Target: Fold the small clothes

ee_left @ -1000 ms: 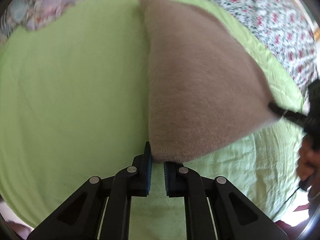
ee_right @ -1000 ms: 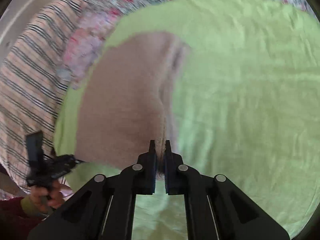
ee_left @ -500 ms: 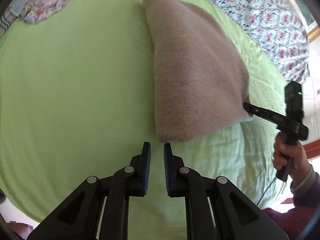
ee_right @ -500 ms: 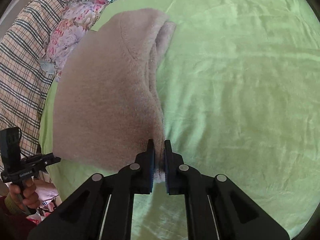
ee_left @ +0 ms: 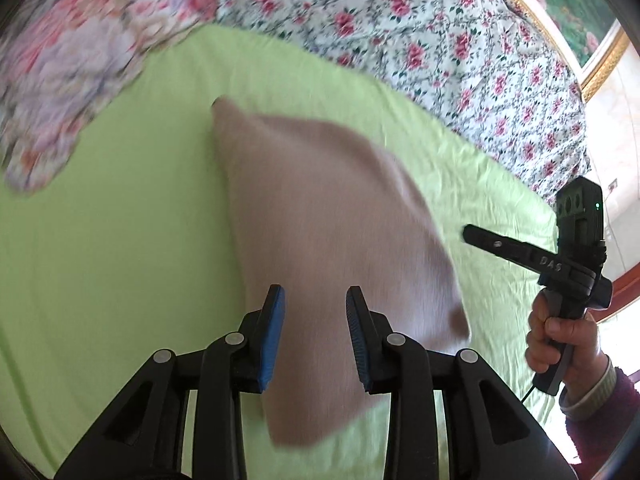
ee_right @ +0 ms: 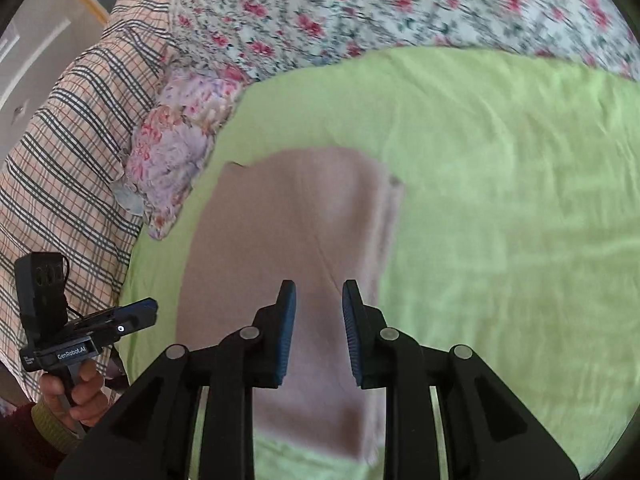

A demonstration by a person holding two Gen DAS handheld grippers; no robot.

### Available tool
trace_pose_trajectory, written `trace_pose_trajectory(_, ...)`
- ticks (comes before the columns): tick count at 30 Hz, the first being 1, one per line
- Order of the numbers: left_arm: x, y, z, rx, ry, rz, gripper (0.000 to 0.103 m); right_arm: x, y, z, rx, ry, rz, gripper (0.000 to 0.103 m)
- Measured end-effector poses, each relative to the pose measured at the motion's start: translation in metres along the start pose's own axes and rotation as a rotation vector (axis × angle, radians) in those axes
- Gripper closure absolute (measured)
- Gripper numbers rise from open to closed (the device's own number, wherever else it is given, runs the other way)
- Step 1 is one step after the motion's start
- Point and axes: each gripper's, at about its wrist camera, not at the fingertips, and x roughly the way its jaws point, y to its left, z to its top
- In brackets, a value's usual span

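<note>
The folded, fuzzy beige knit garment [ee_left: 328, 220] is seen lengthwise ahead of both grippers on the lime-green bed sheet [ee_left: 120, 240]. The left gripper [ee_left: 314, 334] and right gripper [ee_right: 318, 330] have just been opening (nothing held), each at a near corner.

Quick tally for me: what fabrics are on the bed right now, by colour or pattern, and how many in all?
Beige folded garment: 1
Lime-green sheet: 1
Rose-print white quilt: 1
Pastel floral cloth: 1
Plaid cloth: 1
Total: 5

Beige garment [ee_left: 328, 216], lime-green sheet [ee_left: 120, 240]
</note>
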Motion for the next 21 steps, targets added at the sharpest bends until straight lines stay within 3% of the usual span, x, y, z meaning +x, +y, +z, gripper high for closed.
trace_pose_trajectory(5, 0.036, 0.014, 0.040, -0.029, 0.003, -0.052, 0.071, 0.048, -0.009, 0.020, 0.015, 0.054, -0.030, 0.078)
trace_pose_trajectory(7, 0.063, 0.024, 0.049, -0.044, 0.048, -0.014, 0.072, 0.065, -0.019, 0.025, 0.019, 0.079, -0.083, 0.078)
trace_pose_trajectory(8, 0.075, 0.029, 0.051, -0.048, 0.077, 0.015, 0.082, 0.073, -0.024, 0.027, 0.015, 0.087, -0.128, 0.080)
trace_pose_trajectory(10, 0.092, 0.039, 0.054, -0.061, 0.104, 0.033, 0.086, 0.086, -0.034, 0.029, 0.016, 0.095, -0.153, 0.080)
trace_pose_trajectory(16, 0.091, 0.047, 0.057, -0.088, 0.075, 0.008, 0.087, 0.084, -0.035, 0.034, 0.027, 0.099, -0.130, 0.080)
trace_pose_trajectory(21, 0.050, 0.031, 0.035, -0.094, 0.033, 0.006, 0.085, 0.041, -0.024, 0.018, 0.042, 0.063, -0.034, 0.077)
